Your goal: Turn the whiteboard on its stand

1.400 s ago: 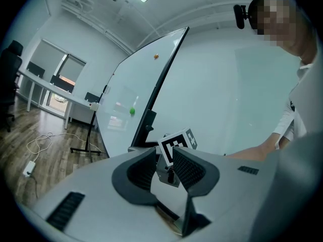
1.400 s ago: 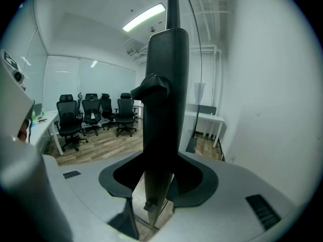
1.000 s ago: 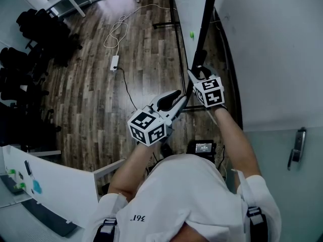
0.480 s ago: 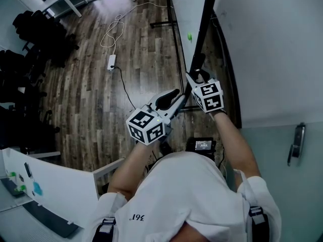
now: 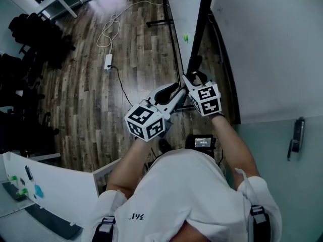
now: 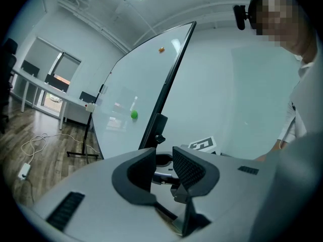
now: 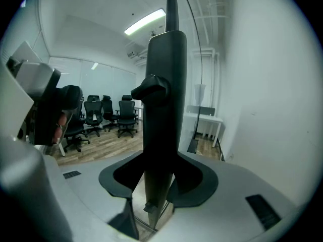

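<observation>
The whiteboard point(image 5: 182, 9) shows nearly edge-on from above, with a green magnet point(image 5: 185, 37) on its face. Its black side frame point(image 5: 201, 29) runs down to my right gripper point(image 5: 194, 77), which is shut on it. In the right gripper view the black frame bar point(image 7: 164, 110), with a knob on its side, stands between the jaws of that gripper point(image 7: 161, 178). My left gripper point(image 5: 177, 97) sits just beside the right one. In its own view its jaws point(image 6: 164, 158) stand apart with nothing pressed between the pads. The board point(image 6: 131, 89) and its pivot bracket point(image 6: 159, 127) lie beyond.
A power strip point(image 5: 107, 61) with a looped cable lies on the wood floor. Black office chairs point(image 5: 30, 29) stand at the left, a white table point(image 5: 45, 190) at the lower left. The stand's foot point(image 5: 156, 23) rests on the floor. A wall and a door handle point(image 5: 297, 137) are at the right.
The right gripper has shifted slightly toward the left one, still on the frame. The left gripper has hardly moved.
</observation>
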Tool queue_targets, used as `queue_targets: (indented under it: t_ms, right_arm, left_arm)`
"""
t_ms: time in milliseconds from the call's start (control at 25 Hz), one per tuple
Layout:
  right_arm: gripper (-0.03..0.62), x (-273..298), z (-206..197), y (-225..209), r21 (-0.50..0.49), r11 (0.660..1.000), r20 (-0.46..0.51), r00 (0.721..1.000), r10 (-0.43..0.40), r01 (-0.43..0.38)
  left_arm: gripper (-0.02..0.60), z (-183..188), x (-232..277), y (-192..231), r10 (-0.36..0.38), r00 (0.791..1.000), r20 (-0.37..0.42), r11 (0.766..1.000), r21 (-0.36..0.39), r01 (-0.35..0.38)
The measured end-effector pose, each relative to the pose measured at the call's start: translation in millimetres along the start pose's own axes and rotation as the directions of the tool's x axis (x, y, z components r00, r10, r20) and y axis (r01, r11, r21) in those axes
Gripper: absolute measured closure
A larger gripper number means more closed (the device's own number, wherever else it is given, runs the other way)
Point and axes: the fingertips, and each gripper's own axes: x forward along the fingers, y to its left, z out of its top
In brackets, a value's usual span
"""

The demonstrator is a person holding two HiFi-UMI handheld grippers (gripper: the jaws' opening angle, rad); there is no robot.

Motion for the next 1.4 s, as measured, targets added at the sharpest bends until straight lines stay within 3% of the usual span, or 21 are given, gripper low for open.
queue_targets:
  t_ms: [600,800,1400]
  right_arm:
    - [0.404,-33,-6,21,0.012,1.0,0.003,1.0,0.012,-0.012]
    - [0.404,-46,-10,24,0.011,1.0,0.006,1.0,0.018,-0.018]
    - [0.404,-83,-25,44,0.013,1.0,0.001,1.0,0.022,-0.022]
  left_arm:
    - [0.474,4,31,-22,-0.042,0.999,-0.023,0.995,0.094,0.044]
    - [0.448,5,37,-33,-0.052,0.998,-0.021,0.989,0.135,0.054]
    - [0.433,-8,20,-65,-0.129,0.991,-0.035,0.981,0.145,0.132]
